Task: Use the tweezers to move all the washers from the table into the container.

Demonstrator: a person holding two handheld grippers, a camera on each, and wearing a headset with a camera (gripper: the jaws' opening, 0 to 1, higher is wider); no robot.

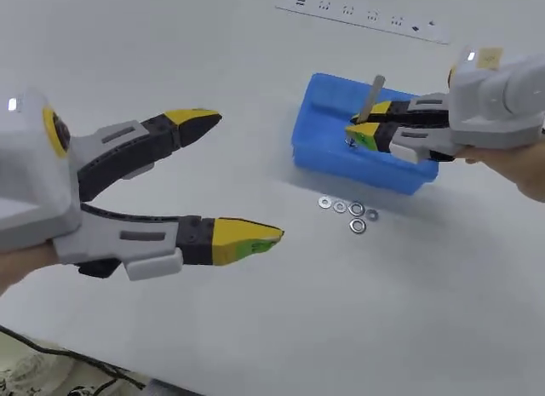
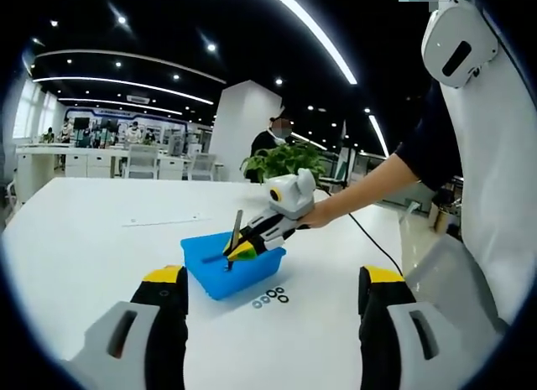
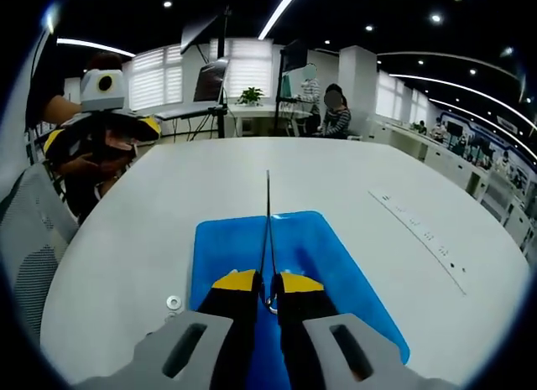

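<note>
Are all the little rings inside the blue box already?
No, several washers lie on the table beside the blue container.

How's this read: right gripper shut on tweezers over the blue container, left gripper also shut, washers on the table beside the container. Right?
One error: the left gripper is open, jaws wide apart, per the head view. The right gripper shut on the tweezers over the blue container, washers on the table beside it: correct.
</note>
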